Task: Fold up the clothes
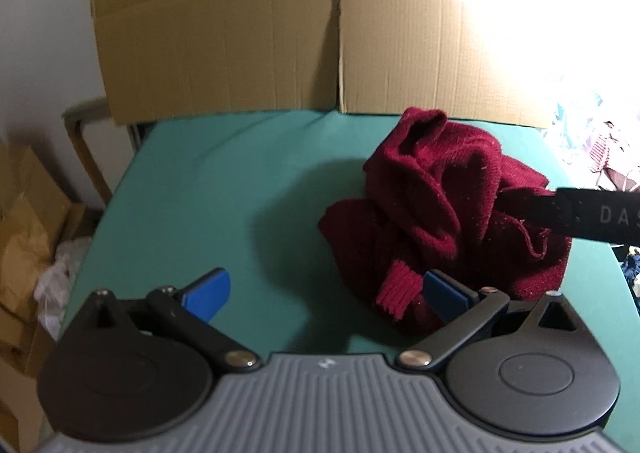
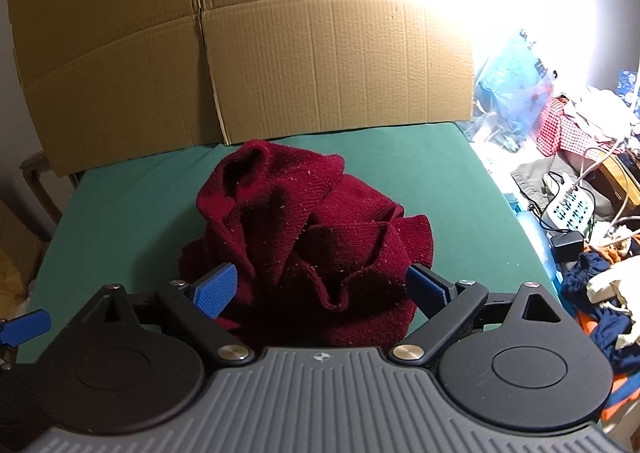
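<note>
A crumpled dark red knit sweater [image 1: 436,209] lies in a heap on the green tablecloth [image 1: 208,189], right of centre. My left gripper [image 1: 326,293] is open beside the heap, low over the cloth. Its right blue pad [image 1: 444,295] touches a ribbed cuff [image 1: 400,289], and its left pad is over bare cloth. In the right wrist view the sweater [image 2: 304,229] fills the middle. My right gripper [image 2: 322,289] is open, its two blue pads standing either side of the heap's near edge. A blue pad of the left gripper [image 2: 24,327] shows at the left edge.
A large flattened cardboard box [image 1: 256,33] stands upright along the table's far edge. A black bar lettered "DAS" [image 1: 580,213] reaches in from the right over the sweater. Clothes, cables and bags [image 2: 576,189] clutter the floor beyond the table's right side; brown paper and boxes [image 1: 28,237] lie left.
</note>
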Demonstrator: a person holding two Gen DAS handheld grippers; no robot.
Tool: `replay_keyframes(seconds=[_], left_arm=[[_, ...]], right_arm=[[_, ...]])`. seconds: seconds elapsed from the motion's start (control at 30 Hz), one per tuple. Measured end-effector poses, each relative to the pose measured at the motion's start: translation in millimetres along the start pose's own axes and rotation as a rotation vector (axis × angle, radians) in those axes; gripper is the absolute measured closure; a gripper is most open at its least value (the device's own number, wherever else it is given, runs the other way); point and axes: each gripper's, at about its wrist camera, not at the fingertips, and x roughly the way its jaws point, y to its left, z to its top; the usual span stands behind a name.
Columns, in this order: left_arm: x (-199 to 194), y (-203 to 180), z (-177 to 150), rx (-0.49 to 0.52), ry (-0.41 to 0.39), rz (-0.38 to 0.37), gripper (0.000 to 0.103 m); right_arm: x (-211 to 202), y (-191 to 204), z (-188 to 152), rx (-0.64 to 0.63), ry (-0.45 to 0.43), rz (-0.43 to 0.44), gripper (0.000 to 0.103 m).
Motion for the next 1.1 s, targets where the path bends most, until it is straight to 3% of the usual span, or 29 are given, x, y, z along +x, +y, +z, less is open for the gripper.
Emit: replay_keyframes(seconds=[0.07, 0.4, 0.63, 0.7, 0.83, 1.0, 1.1], left_arm=[[1.2, -3.2, -0.9, -0.011, 0.004, 0.018, 0.000], [17.6, -20.6, -3.1, -0.033, 0.003, 0.011, 0.000], [30.3, -40.6, 2.1, -0.001, -0.003, 0.016, 0.000], [35.8, -48.0, 3.9, 0.019, 0.002, 0.021, 0.000], [46.1, -59.9, 4.7, 0.058, 0.006, 0.020, 0.000], [57.8, -54.6, 8.4, 0.015, 0.021, 0.016, 0.000], [62.6, -47.3, 12.2, -0.022, 0.022, 0.019, 0.001]], right_arm=[[4.7, -4.8, 0.3, -0.003, 0.013, 0.018, 0.018], [22.0, -35.2, 1.6, 0.002, 0.026, 0.067, 0.024], [31.8, -30.1, 11.3, -0.102, -0.016, 0.071, 0.028], [39.8, -26.7, 13.5, -0.123, -0.003, 0.091, 0.032], [51.6, -23.9, 18.1, -0.127, 0.022, 0.125, 0.064], [61.1, -21.6, 23.5, -0.142, 0.023, 0.135, 0.062], [65.6, -21.8, 28.6, -0.125, 0.030, 0.171, 0.047]])
